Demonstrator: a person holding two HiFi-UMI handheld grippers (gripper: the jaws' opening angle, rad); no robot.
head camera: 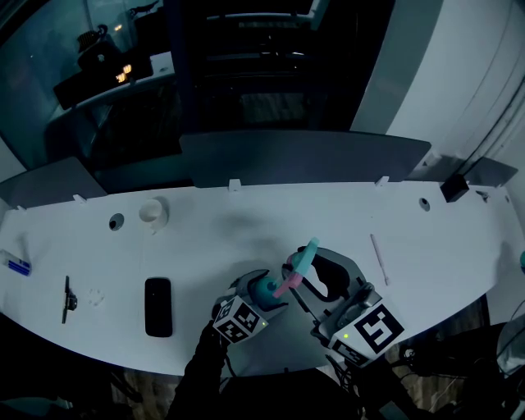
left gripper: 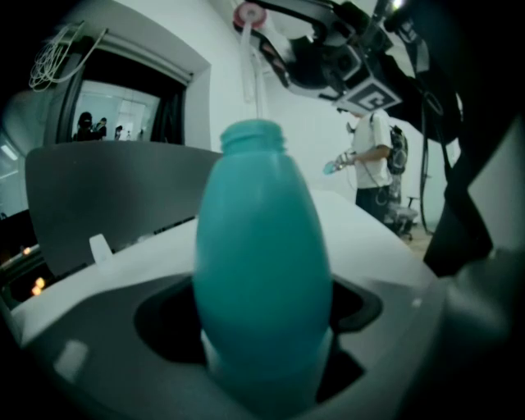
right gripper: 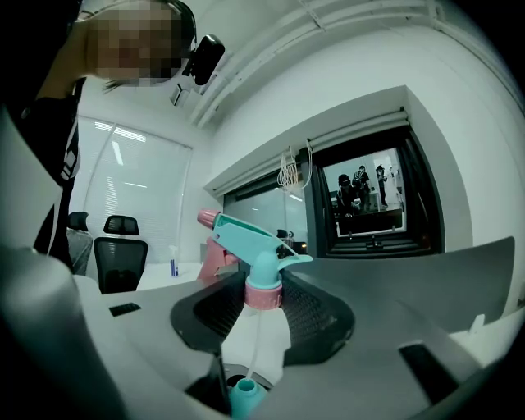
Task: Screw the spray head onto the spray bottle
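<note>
Two grippers are loaded: left gripper (head camera: 264, 289) clamps the teal plastic spray bottle (left gripper: 258, 271); right gripper (head camera: 316, 275) clamps the teal-and-pink trigger spray head (right gripper: 250, 246) above it, clear dip tube (right gripper: 254, 344) hanging toward the open neck.

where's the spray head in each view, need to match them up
Head view: spray head at lower centre, just right of the bottle.
Left gripper view: spray head at the top edge, above the bottle's mouth.
Right gripper view: spray head upright at centre.
Shared landmark: the teal bottle, large in the left gripper view, its mouth at the right gripper view's bottom.
</note>
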